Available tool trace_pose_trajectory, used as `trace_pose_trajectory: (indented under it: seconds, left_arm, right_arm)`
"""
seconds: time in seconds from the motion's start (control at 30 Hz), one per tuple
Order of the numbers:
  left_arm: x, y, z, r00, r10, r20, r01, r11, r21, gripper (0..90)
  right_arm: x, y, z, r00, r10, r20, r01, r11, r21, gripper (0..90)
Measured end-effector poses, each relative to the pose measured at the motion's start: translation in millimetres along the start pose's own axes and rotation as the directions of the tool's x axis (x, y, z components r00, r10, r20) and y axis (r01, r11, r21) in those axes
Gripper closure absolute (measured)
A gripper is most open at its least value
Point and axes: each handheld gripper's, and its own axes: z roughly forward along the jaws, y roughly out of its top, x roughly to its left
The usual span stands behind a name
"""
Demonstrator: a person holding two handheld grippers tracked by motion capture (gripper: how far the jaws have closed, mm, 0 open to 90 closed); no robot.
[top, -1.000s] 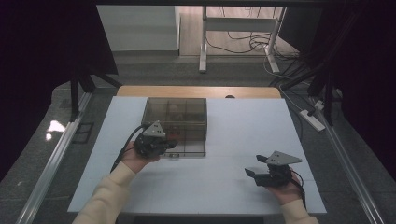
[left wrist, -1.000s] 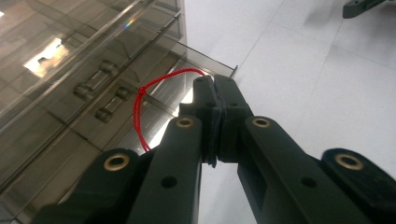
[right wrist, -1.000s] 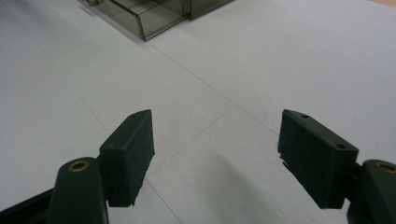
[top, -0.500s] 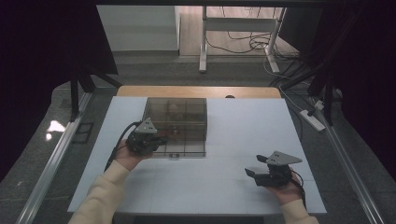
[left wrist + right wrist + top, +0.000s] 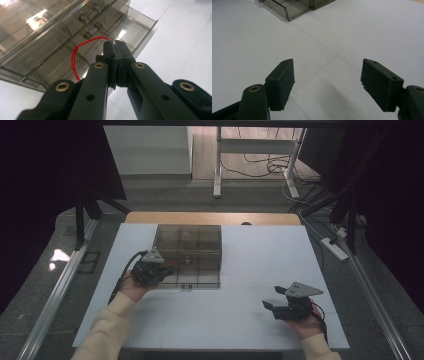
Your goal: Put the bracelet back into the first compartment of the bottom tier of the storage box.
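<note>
Now the left gripper (image 5: 115,45) has its black jaws pressed together on a thin red cord loop (image 5: 75,53), which arcs from the fingertips toward ten o'clock in the left gripper view and is knotted partway along. That cord lies against the front of a smoky transparent plastic drawer cabinet (image 5: 188,254), whose lowest drawer (image 5: 135,27) stands pulled out a little, toward one o'clock of the jaws. In the high view the cabinet sits on the white table (image 5: 250,320) left of centre, at about eleven o'clock from the table's middle, with the left gripper (image 5: 159,272) touching its near left corner. The right gripper (image 5: 272,300) rests well apart at about four o'clock on the table, jaws spread wide with only bare tabletop between them, as the right gripper view (image 5: 327,80) confirms.
</note>
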Motion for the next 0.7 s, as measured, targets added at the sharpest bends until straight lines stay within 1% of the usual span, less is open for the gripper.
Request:
trace_pose_trajectory:
  seconds: [0.17,0.47,0.7]
  left_arm:
    - [3.8,-3.9,3.2,0.9999,-0.010,-0.008,0.010,0.9998,0.016,87.9]
    - [8.0,-10.4,13.5,0.9996,-0.014,-0.025,0.016,0.9975,0.069,87.8]
    - [11.4,-14.3,18.0,0.9993,-0.024,-0.028,0.026,0.9960,0.086,87.7]
  right_arm:
    - [0.1,0.0,0.4,1.0000,-0.003,0.001,0.003,1.000,0.005,26.5]
    - [0.2,-0.1,0.6,1.0000,-0.003,0.001,0.003,1.000,0.008,26.5]
    - [0.1,-0.1,0.7,1.0000,-0.003,0.002,0.003,1.000,0.009,26.5]
